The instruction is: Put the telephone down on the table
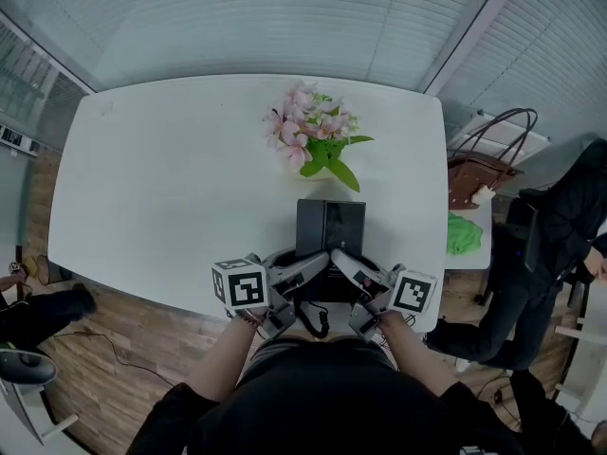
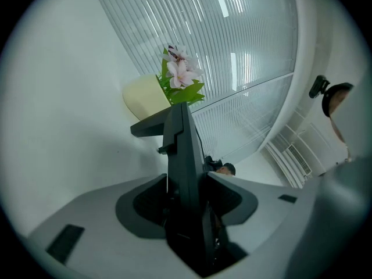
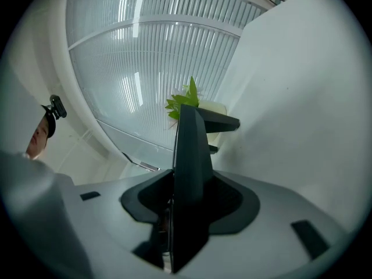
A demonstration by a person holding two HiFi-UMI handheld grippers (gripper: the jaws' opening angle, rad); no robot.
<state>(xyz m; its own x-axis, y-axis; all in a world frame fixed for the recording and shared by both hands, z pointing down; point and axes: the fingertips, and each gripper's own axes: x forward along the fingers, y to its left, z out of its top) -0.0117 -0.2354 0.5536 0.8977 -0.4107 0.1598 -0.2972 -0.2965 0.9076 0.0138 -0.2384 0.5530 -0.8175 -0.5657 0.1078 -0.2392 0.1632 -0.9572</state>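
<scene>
The black telephone [image 1: 329, 224] lies flat near the front edge of the white table [image 1: 171, 178], and its coiled cord [image 1: 318, 317] hangs off the edge towards me. My left gripper [image 1: 308, 265] and right gripper [image 1: 349, 265] meet at its near end, one from each side. In the left gripper view the telephone [image 2: 183, 156] shows as a thin dark slab between the grey jaws of the gripper [image 2: 186, 176], which lie close against both its faces. The right gripper view shows the same: the telephone [image 3: 189, 150] stands edge-on in the gripper [image 3: 189, 182].
A pot of pink flowers [image 1: 313, 140] stands on the table just beyond the telephone. At the right, a brown handbag [image 1: 484, 164] and a green cloth [image 1: 463, 235] rest on a side table. A person in dark clothes [image 1: 560, 235] stands there. Blinds cover the windows behind.
</scene>
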